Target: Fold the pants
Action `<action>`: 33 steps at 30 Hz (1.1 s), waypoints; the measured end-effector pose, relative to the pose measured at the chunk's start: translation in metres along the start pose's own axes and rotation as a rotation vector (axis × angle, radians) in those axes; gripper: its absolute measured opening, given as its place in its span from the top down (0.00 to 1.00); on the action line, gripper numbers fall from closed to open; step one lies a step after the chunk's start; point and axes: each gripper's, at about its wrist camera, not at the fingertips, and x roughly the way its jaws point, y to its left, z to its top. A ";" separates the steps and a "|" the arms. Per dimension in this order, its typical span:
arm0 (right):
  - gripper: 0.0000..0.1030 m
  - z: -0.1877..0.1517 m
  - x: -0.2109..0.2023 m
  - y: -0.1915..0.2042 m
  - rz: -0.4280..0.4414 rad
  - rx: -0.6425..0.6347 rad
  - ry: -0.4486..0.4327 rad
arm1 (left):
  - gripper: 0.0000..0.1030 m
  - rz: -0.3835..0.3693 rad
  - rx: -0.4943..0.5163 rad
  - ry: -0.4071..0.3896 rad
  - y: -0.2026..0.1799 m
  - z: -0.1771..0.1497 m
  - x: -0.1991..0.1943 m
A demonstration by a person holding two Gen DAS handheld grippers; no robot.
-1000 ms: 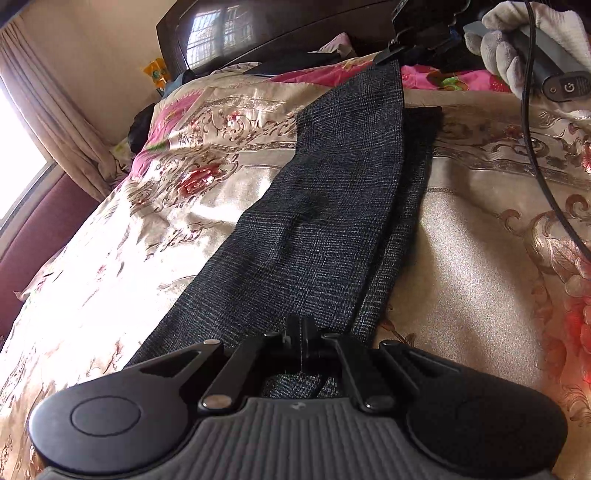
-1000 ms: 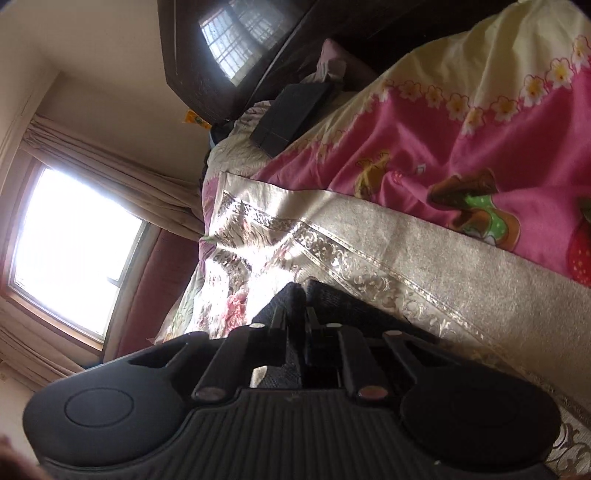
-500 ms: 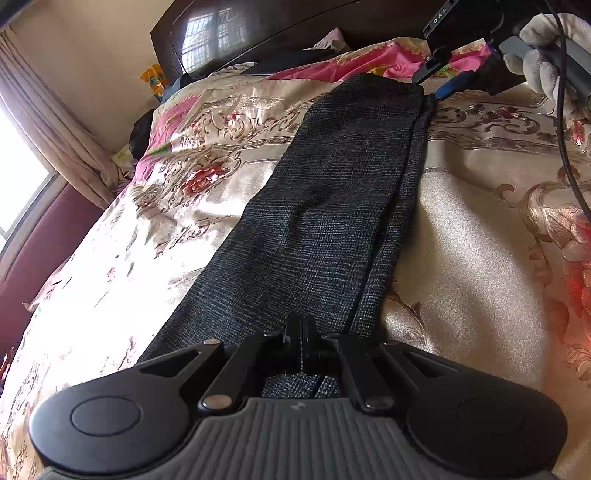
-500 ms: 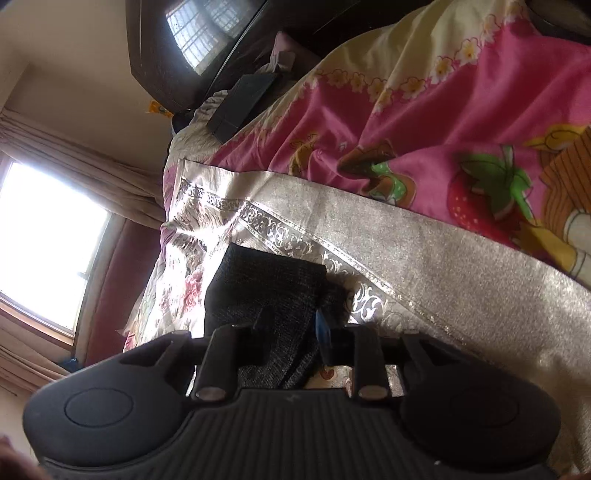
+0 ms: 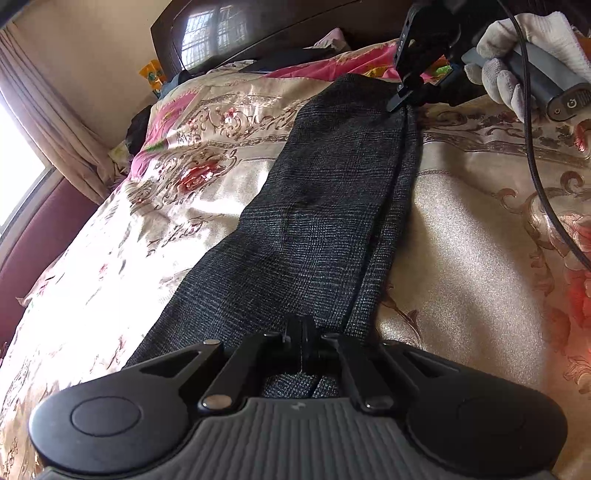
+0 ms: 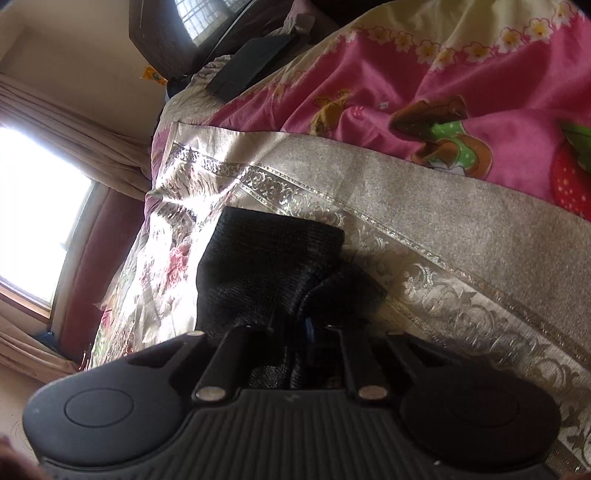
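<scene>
Dark grey checked pants (image 5: 325, 206) lie lengthwise on the bed, folded leg over leg. My left gripper (image 5: 302, 339) is shut on their near end. In the left wrist view my right gripper (image 5: 406, 94), held by a white-gloved hand (image 5: 517, 48), sits at the far right corner of the pants. In the right wrist view the right gripper (image 6: 301, 332) has its fingers apart, with bunched pants fabric (image 6: 266, 266) between and in front of them.
The bed has a floral beige and gold cover (image 5: 472, 240). A pink cartoon blanket (image 6: 424, 96) and a dark flat object (image 6: 251, 62) lie by the dark headboard (image 5: 258, 33). A window and curtain (image 5: 48, 129) are on the left. A black cable (image 5: 535, 158) hangs at right.
The right gripper opened from shut on the far end of the pants, and that end now lies on the bed. The left gripper stayed shut on the near end.
</scene>
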 end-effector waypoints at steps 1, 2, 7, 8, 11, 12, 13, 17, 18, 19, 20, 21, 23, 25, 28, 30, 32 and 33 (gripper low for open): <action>0.94 0.002 -0.009 -0.004 0.019 0.003 -0.004 | 0.81 -0.017 -0.011 0.000 0.002 -0.001 -0.003; 0.94 0.002 -0.021 -0.006 0.033 -0.007 -0.013 | 0.81 -0.039 -0.030 -0.008 0.005 -0.002 -0.009; 0.92 -0.003 -0.024 -0.014 -0.100 -0.131 0.071 | 0.81 -0.041 0.020 0.003 -0.007 -0.011 -0.009; 0.88 -0.003 -0.027 -0.011 -0.103 -0.150 0.068 | 0.81 -0.033 0.039 0.004 -0.010 -0.012 -0.009; 0.73 -0.006 -0.047 0.009 -0.137 -0.244 0.005 | 0.81 -0.033 0.032 -0.008 -0.007 -0.011 -0.015; 0.67 -0.008 -0.053 0.014 -0.156 -0.279 -0.003 | 0.80 -0.028 0.030 -0.010 -0.006 -0.011 -0.017; 0.61 -0.012 -0.063 0.020 -0.177 -0.330 -0.026 | 0.80 -0.026 0.028 -0.012 -0.005 -0.012 -0.018; 0.59 -0.037 -0.092 0.040 -0.238 -0.549 -0.097 | 0.80 -0.074 -0.057 -0.029 0.012 -0.017 -0.033; 0.59 -0.045 -0.094 0.047 -0.210 -0.618 -0.074 | 0.80 -0.065 -0.066 -0.031 0.014 -0.018 -0.035; 0.59 -0.055 -0.093 0.057 -0.172 -0.700 -0.026 | 0.80 -0.055 -0.062 -0.032 0.015 -0.019 -0.035; 0.59 -0.069 -0.088 0.070 -0.139 -0.797 0.021 | 0.80 -0.038 -0.051 -0.024 0.014 -0.020 -0.033; 0.60 -0.082 -0.083 0.081 -0.116 -0.888 0.050 | 0.80 -0.030 -0.046 -0.017 0.015 -0.021 -0.032; 0.62 -0.117 -0.071 0.103 -0.071 -1.137 0.095 | 0.80 -0.030 -0.052 -0.005 0.018 -0.025 -0.031; 0.63 -0.153 -0.056 0.118 -0.049 -1.376 0.131 | 0.80 -0.015 -0.044 0.001 0.019 -0.029 -0.033; 0.64 -0.184 -0.040 0.125 -0.029 -1.562 0.185 | 0.80 -0.013 -0.052 0.020 0.022 -0.038 -0.032; 0.64 -0.199 -0.032 0.124 -0.029 -1.645 0.219 | 0.80 -0.016 -0.053 0.017 0.022 -0.042 -0.033; 0.64 -0.210 -0.027 0.121 -0.019 -1.711 0.256 | 0.80 -0.011 -0.037 0.012 0.021 -0.046 -0.034; 0.64 -0.214 -0.026 0.119 -0.014 -1.742 0.266 | 0.80 -0.011 -0.034 0.012 0.020 -0.047 -0.034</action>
